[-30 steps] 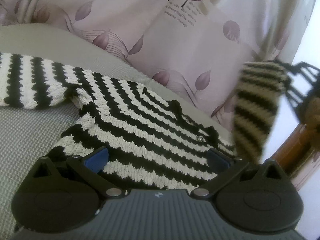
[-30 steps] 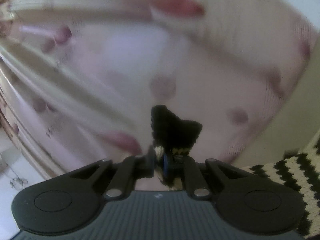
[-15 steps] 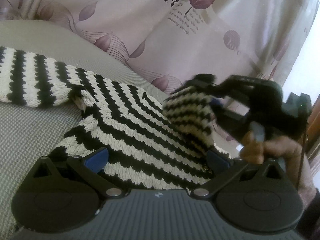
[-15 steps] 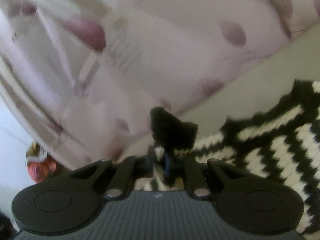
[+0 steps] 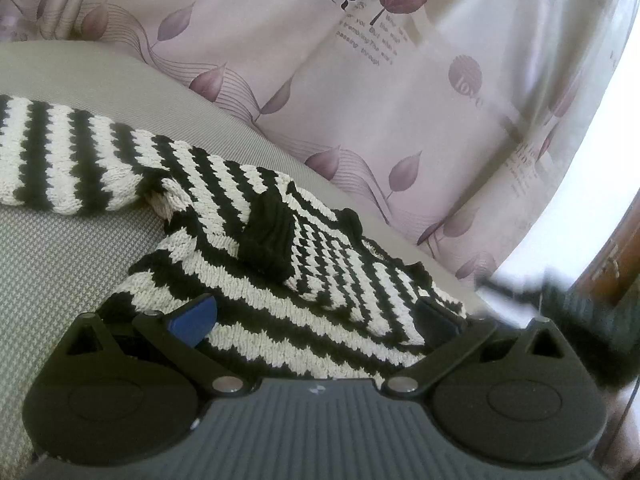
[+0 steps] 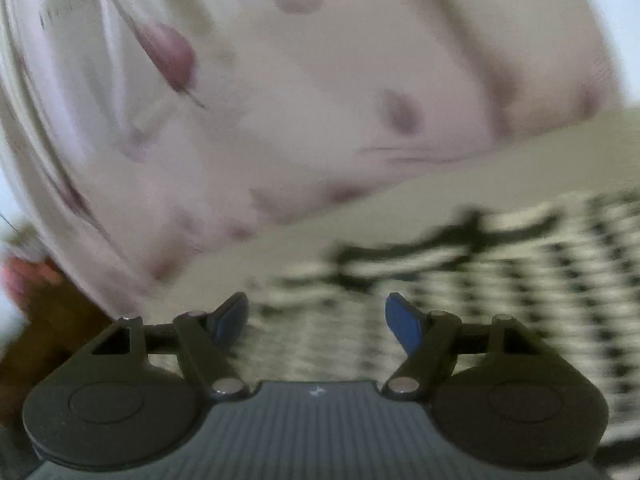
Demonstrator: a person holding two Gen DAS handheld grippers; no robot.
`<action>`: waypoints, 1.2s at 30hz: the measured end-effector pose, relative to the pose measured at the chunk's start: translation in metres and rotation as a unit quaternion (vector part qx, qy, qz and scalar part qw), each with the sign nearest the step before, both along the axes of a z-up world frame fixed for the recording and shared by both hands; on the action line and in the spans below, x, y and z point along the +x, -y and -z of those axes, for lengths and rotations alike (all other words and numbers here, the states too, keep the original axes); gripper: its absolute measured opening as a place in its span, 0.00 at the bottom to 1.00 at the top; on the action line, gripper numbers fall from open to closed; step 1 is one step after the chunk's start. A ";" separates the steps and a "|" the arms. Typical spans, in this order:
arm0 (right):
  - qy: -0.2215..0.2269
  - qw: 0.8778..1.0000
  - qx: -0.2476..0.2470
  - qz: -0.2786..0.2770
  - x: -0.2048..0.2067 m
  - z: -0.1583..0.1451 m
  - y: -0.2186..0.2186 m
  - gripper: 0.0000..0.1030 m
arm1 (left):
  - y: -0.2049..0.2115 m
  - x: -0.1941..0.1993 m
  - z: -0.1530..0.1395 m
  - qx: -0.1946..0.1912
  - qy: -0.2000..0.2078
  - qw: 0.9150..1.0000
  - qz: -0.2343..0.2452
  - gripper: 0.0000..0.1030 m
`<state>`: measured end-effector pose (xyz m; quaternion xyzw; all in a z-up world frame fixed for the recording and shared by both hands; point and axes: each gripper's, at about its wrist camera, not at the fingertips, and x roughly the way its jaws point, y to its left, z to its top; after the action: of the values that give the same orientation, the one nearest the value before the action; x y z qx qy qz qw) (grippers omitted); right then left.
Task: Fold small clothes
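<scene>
A small black-and-white striped knit sweater point(image 5: 248, 264) lies flat on a grey cushion point(image 5: 60, 264). One sleeve point(image 5: 316, 256), with a black cuff point(image 5: 266, 240), is folded across its body. The other sleeve point(image 5: 60, 160) stretches out to the left. My left gripper point(image 5: 316, 318) is open, low over the sweater's near edge, holding nothing. My right gripper point(image 6: 316, 320) is open and empty, just off the sweater point(image 6: 500, 280), which is motion-blurred in that view. It shows as a dark blur at the right edge of the left wrist view point(image 5: 560, 300).
A pale pink curtain point(image 5: 400, 100) with purple leaves and printed text hangs right behind the cushion. Bright window light and a brown wooden edge point(image 5: 616, 264) are at the far right.
The right gripper carried the sleeve over the sweater's body, opened and let it go, then pulled back to the right. The sleeve now lies folded across the body. The left gripper stayed in place.
</scene>
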<state>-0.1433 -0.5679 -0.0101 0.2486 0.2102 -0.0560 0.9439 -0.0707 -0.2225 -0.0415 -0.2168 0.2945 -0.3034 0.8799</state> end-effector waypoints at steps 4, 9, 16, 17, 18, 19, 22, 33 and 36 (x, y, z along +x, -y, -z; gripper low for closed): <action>-0.077 0.990 -0.100 0.062 -0.038 0.022 0.024 0.74 | -0.005 0.001 -0.001 -0.001 -0.002 1.000 0.006 1.00; -0.092 0.989 -0.100 0.066 -0.066 0.040 0.044 0.73 | -0.037 -0.004 -0.012 -0.018 -0.024 0.999 -0.032 1.00; -0.093 0.984 -0.136 0.063 -0.064 0.042 0.029 0.80 | -0.145 -0.018 -0.026 -0.043 -0.056 0.989 -0.130 0.99; -0.093 0.984 -0.135 0.064 -0.065 0.043 0.030 0.80 | -0.163 -0.019 -0.028 -0.050 -0.069 0.985 -0.148 0.99; -0.093 0.984 -0.135 0.064 -0.061 0.042 0.029 0.80 | -0.181 -0.021 -0.028 -0.060 -0.081 0.981 -0.167 0.97; -0.094 0.984 -0.135 0.064 -0.062 0.042 0.029 0.80 | -0.200 -0.024 -0.029 -0.071 -0.094 0.975 -0.189 0.97; -0.092 0.985 -0.133 0.064 -0.063 0.042 0.029 0.80 | -0.246 -0.034 -0.026 -0.099 -0.135 0.956 -0.243 0.97; -0.086 0.986 -0.126 0.066 -0.067 0.042 0.031 0.80 | -0.309 -0.012 -0.016 -0.107 -0.134 0.948 -0.267 0.74; -0.083 0.987 -0.123 0.068 -0.069 0.041 0.031 0.80 | -0.306 -0.008 -0.015 -0.112 -0.130 0.948 -0.270 0.74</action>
<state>-0.2121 -0.5993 -0.0512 0.1391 0.2620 -0.1654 0.9406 -0.0783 0.0839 -0.0265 -0.4228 0.3007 -0.0549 0.8531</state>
